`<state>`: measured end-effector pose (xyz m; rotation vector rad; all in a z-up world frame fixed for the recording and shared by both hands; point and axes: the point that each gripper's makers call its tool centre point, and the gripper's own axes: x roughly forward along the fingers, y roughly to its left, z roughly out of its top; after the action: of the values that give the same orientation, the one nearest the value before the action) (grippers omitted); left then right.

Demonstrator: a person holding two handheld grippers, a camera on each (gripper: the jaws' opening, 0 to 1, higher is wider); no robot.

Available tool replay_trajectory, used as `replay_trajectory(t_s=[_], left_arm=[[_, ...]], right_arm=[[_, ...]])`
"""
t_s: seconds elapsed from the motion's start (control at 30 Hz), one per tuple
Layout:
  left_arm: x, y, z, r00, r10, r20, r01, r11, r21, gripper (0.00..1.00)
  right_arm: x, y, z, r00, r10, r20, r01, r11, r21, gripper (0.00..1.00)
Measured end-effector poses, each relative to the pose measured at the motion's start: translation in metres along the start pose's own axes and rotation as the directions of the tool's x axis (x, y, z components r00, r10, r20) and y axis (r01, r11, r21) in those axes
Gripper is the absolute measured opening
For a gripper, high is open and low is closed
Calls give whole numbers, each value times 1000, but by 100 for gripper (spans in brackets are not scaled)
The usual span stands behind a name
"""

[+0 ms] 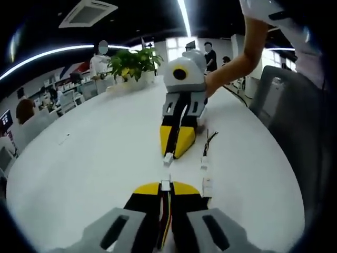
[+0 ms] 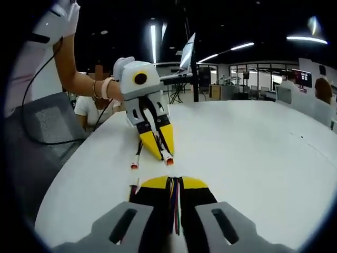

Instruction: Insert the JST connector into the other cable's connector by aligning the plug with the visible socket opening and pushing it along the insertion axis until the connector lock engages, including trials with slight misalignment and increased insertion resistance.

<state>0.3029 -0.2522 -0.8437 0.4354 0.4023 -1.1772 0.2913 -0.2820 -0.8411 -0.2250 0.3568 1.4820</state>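
Claws face each other over white desk (image 1: 95, 153): left claw (image 1: 165, 185) clenched on plug (image 1: 166, 185), right claw (image 1: 177, 145) on socket (image 1: 168, 157); small gap betw. them.

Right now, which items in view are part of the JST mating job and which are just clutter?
In the job:
left gripper, shut on its cable's white connector
right gripper, shut on the other cable's connector

Lying about:
spare cable on the white table, beside the grippers
potted plant at the far edge
grey chair
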Motion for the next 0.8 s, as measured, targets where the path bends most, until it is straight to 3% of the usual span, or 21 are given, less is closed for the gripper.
replay_trajectory(t_s=[0.1, 0.27, 0.53, 0.67, 0.8], left_arm=[[1, 1, 0, 1000, -13, -13, 13, 1000, -13, 0], [2, -1, 3, 998, -43, -46, 45, 998, 38, 0], [-1, -5, 20, 995, -91, -35, 94, 992, 81, 0], [-6, -6, 30, 993, -118, -8, 118, 991, 64, 0], [-8, -7, 30, 990, -137, -33, 139, 988, 72, 0]], right_arm=[[-1, -3, 6, 1000, 7, 21, -8, 1000, 20, 4], [-4, -7, 12, 1000, 16, 7, -16, 1000, 0, 4], [-10, -2, 18, 996, 82, -42, -85, 992, -88, 4], [-11, -1, 21, 993, 106, -59, -113, 986, -125, 4], [-10, 0, 22, 991, 114, -69, -123, 980, -158, 4]])
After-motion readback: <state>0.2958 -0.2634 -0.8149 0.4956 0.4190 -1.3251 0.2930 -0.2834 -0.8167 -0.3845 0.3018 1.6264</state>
